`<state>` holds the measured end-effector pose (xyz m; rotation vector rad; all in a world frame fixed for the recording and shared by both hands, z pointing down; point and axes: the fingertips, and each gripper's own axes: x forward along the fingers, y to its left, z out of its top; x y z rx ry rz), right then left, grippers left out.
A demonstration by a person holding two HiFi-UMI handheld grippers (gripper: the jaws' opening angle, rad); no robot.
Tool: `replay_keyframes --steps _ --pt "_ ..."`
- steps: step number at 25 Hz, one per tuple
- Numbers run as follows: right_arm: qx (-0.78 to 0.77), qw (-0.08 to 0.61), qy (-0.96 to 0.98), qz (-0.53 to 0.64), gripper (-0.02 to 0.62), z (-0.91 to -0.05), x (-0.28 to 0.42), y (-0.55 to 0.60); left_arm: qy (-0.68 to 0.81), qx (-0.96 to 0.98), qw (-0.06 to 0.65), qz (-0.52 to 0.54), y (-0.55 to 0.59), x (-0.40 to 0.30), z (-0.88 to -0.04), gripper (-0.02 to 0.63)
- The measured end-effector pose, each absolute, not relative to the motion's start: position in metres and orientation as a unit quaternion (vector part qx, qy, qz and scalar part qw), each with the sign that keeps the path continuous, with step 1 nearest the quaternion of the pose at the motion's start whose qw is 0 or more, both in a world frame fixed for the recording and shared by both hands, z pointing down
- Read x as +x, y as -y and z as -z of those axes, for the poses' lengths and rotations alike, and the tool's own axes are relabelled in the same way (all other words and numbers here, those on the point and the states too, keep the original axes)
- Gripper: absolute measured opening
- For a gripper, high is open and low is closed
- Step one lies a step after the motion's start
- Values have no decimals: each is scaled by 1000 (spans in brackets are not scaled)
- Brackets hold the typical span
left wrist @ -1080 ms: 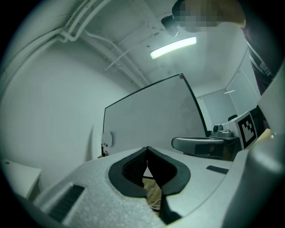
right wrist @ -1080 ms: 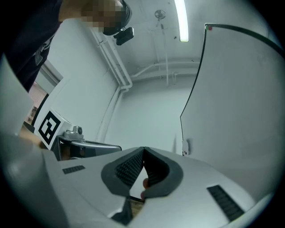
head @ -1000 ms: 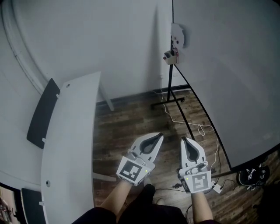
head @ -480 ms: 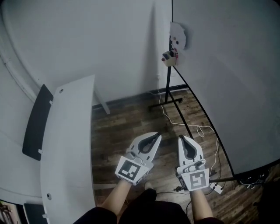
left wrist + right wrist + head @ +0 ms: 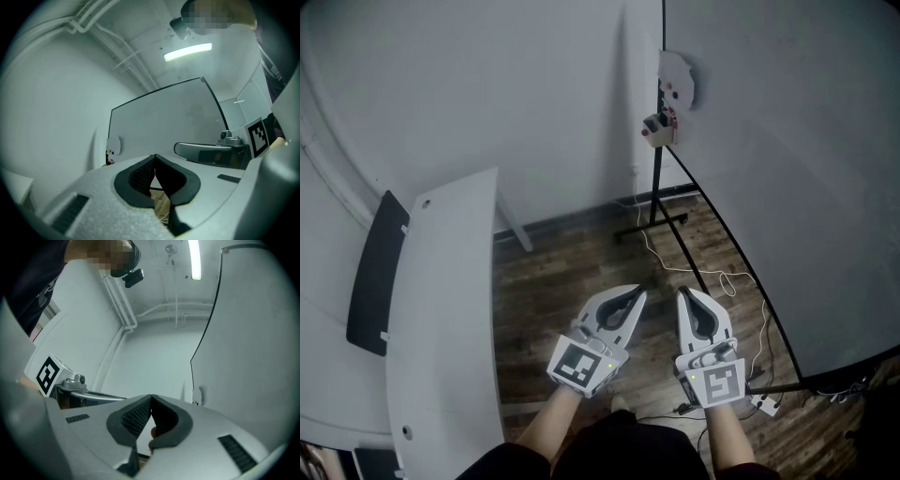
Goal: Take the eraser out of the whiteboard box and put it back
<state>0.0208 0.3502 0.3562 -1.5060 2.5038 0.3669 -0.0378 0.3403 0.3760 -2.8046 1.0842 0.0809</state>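
Held side by side, pointed forward: left gripper, right gripper. The fingers are pressed together on both, nothing pinched. At the whiteboard edge, well ahead, the whiteboard box is seen; eraser not discernible. Since a second ago both are shifted slightly left.

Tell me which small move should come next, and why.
Probably raise the right claw toward the box at the edge of the whiteboard: it and the left claw are shut, empty and low over the floor, far from the box.
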Motion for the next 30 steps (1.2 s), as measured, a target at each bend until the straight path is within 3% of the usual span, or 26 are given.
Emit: replay_keyframes --steps 15,30 --pt "-514 97 -845 -115 3 -360 -4 -303 -364 -928 69 -32 -303 -60 -367 6" --pt "-521 91 -841 -115 3 -366 3 -177 -373 -925 68 -31 -172 -65 -371 6"
